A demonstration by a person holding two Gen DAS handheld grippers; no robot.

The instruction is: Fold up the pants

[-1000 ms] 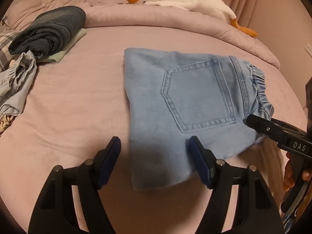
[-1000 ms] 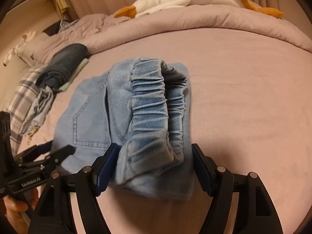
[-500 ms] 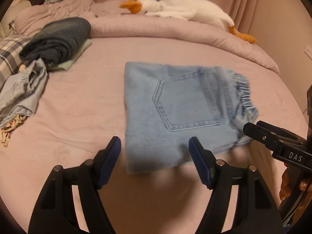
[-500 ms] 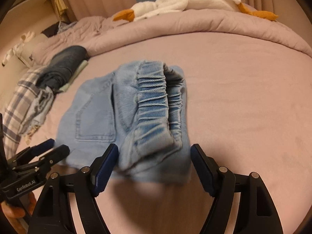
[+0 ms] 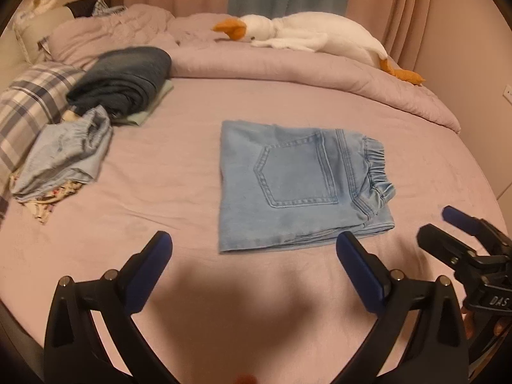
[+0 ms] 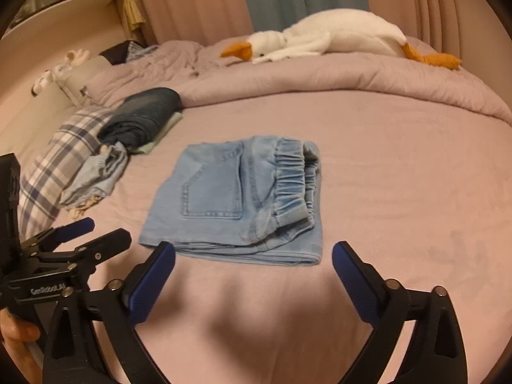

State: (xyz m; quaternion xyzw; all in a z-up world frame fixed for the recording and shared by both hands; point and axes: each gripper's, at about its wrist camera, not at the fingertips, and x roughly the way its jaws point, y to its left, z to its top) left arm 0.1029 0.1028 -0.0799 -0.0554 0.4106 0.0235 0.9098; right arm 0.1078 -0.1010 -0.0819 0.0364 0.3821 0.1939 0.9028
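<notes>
Though apart, both grippers [image 5: 252, 249] [image 6: 252, 256] splayed.

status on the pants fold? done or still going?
Looks done: the light blue jeans lie on the bed as a compact rectangle, back pocket up, elastic waistband on the right edge. In hand: nothing. The left gripper and right gripper are both open, short of the near edge, touching no fabric. Left: maybe moving it to the pile of clothes at the left; otherwise nothing visible remains.
</notes>
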